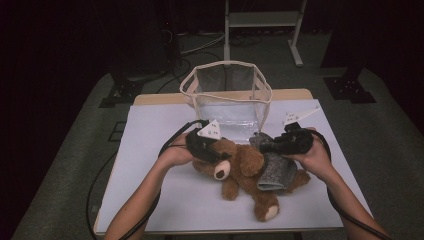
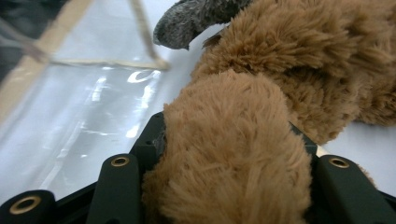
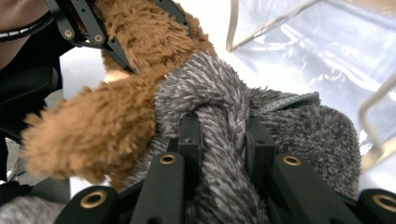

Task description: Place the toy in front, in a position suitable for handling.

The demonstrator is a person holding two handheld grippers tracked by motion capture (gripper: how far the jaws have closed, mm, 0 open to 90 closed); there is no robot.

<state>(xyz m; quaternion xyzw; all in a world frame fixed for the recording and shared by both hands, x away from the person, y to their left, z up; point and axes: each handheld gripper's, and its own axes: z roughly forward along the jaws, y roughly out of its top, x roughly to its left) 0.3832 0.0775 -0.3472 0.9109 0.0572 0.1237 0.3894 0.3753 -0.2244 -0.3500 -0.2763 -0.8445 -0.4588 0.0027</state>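
High view: white table (image 1: 165, 200), probably dark room.

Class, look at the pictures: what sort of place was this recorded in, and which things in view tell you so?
Probably a lab or studio set up for recording, not a home: a white-covered table on grey carpet, dark surroundings, cables across the floor and a metal stand's legs behind the table.

You face a white-covered worktop (image 1: 150, 200) with a pale wooden edge, standing on grey carpet (image 1: 390, 150). Beyond it, the room falls into darkness; a white metal frame (image 1: 262, 20) stands on the floor, with black cables (image 1: 200, 47) and dark stand bases (image 1: 350, 87) nearby.
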